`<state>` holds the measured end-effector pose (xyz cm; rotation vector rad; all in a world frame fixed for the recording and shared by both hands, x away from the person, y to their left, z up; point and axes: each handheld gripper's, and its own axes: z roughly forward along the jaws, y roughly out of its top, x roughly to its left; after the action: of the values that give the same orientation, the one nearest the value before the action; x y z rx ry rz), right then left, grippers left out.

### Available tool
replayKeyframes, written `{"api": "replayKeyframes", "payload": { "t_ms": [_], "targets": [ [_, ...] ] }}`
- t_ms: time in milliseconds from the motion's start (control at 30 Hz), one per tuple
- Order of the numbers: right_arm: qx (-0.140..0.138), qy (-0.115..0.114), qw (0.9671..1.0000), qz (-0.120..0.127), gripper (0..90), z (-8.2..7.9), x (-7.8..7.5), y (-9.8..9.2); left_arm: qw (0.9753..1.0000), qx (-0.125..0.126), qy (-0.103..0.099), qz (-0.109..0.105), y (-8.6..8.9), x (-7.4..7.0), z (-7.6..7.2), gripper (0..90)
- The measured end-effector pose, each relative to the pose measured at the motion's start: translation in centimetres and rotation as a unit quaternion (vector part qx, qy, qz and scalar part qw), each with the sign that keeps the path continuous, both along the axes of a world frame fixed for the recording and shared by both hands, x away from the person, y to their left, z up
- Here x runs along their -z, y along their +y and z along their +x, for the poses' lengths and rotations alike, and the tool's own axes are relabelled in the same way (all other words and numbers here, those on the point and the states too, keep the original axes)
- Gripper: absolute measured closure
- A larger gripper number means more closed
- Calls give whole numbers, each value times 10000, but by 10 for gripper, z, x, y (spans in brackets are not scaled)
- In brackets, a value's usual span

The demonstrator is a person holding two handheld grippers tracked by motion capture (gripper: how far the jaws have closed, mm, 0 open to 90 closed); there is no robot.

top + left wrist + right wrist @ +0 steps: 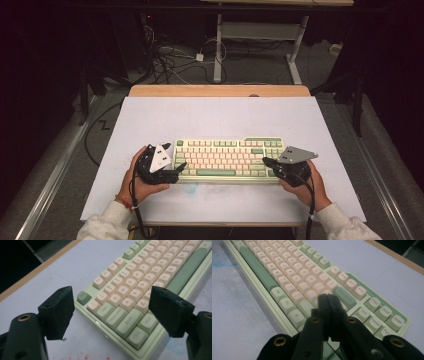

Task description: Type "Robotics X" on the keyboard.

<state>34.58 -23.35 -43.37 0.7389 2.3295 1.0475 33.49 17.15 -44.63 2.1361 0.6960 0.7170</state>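
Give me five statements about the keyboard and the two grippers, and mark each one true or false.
1. The left gripper is open, its jaws spread over the keyboard's left end. True.
2. The right gripper is open wide. False: its jaws are pressed together above the keys.
3. The keyboard has green and cream keys. True.
4. The keyboard stands on its edge. False: it lies flat on the white table top.
5. The left gripper clamps a loose keycap. False: nothing sits between its jaws.
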Motion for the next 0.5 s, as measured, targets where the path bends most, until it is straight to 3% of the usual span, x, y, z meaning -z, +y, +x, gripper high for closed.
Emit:
{"api": "replayKeyframes", "payload": {
  "t_ms": [233,333,500],
  "targets": [
    [-40,38,10000,21,900,5,-1,8,9997,-162,134,-132,14,11,-16,184],
    [-89,56,9999,-22,900,8,-1,15,9998,-145,163,23,18,15,-22,185],
    [-209,63,9997,-65,900,19,-2,37,9997,-143,187,-1,21,18,-29,185]
  ]
}}
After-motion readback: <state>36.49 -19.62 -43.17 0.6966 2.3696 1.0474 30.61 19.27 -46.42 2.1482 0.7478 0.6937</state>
